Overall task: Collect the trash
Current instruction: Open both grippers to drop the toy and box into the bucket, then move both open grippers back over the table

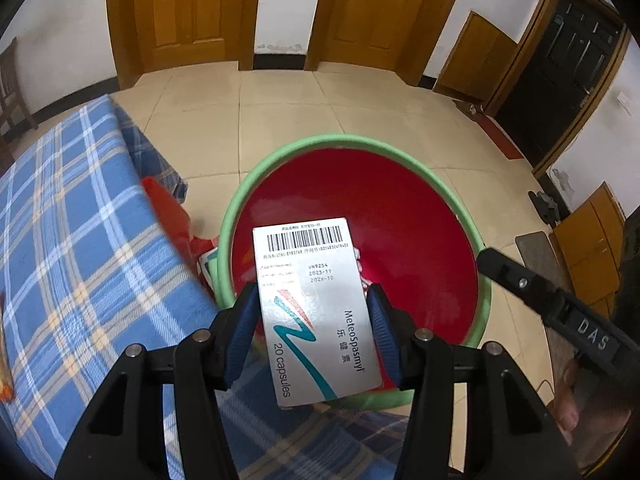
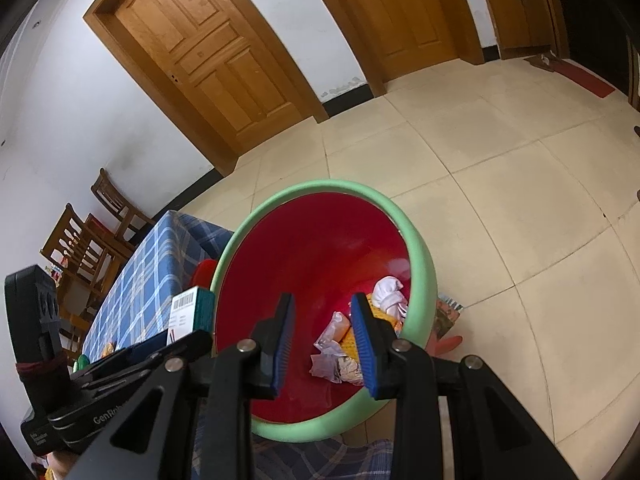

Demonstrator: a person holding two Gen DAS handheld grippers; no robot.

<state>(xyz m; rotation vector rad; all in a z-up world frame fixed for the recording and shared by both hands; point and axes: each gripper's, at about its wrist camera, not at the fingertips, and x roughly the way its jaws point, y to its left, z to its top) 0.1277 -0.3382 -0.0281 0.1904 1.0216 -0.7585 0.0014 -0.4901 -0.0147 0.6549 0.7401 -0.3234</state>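
My left gripper (image 1: pixel 314 306) is shut on a white medicine box (image 1: pixel 312 304) marked "20 capsules" and holds it over the near rim of the red bin with a green rim (image 1: pixel 348 142). The box also shows in the right wrist view (image 2: pixel 188 310), just left of the bin (image 2: pixel 424 256). My right gripper (image 2: pixel 322 320) is open and empty above the bin's mouth. Crumpled wrappers and a white tissue (image 2: pixel 386 290) lie inside the bin.
A table with a blue plaid cloth (image 1: pixel 72 240) stands left of the bin. A red bag (image 1: pixel 172 216) hangs between table and bin. Wooden chairs (image 2: pixel 88 240) stand behind the table. Tiled floor (image 2: pixel 500 168) and wooden doors (image 1: pixel 192 12) lie beyond.
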